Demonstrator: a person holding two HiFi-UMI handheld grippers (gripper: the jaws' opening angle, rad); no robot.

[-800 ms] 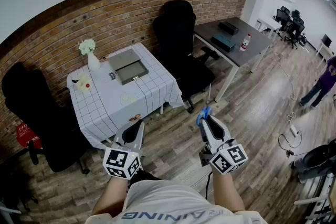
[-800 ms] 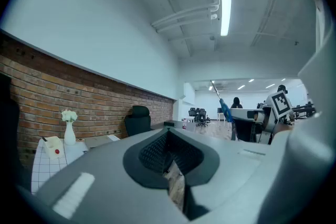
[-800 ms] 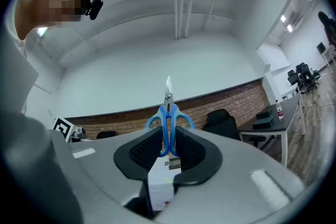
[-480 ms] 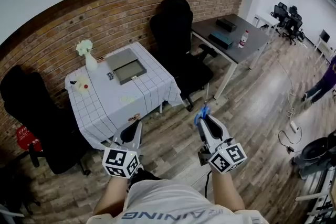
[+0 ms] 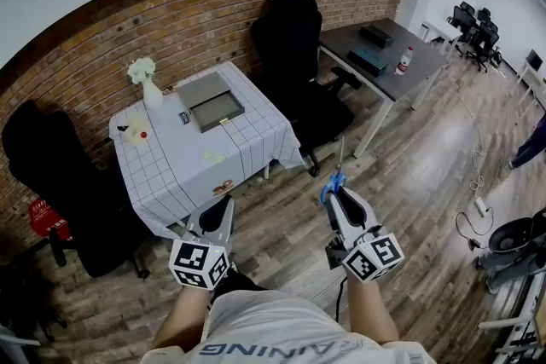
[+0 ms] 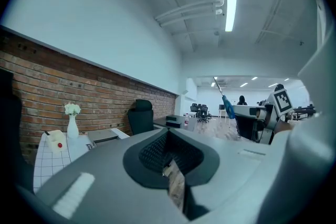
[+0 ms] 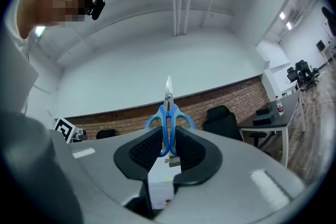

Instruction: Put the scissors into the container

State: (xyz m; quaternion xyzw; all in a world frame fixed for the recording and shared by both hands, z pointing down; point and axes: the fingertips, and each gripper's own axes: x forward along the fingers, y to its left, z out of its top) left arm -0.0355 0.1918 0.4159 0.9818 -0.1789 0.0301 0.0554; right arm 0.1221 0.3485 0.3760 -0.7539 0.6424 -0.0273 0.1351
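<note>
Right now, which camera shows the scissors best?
The right gripper view: the scissors stand at its centre, blue handles clamped in the right gripper, blades pointing up. The head view shows them small at that gripper's tip. The left gripper view shows them far off, thin and blue.

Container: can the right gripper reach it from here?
Probably not yet: right gripper, holding the scissors, hangs over floor short of the table; the container sits far across it. Path looks clear.

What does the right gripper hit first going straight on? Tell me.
Probably the brick wall, passing over the checked-cloth table; the tips of the held scissors would touch before the jaws. Depth is uncertain.
</note>
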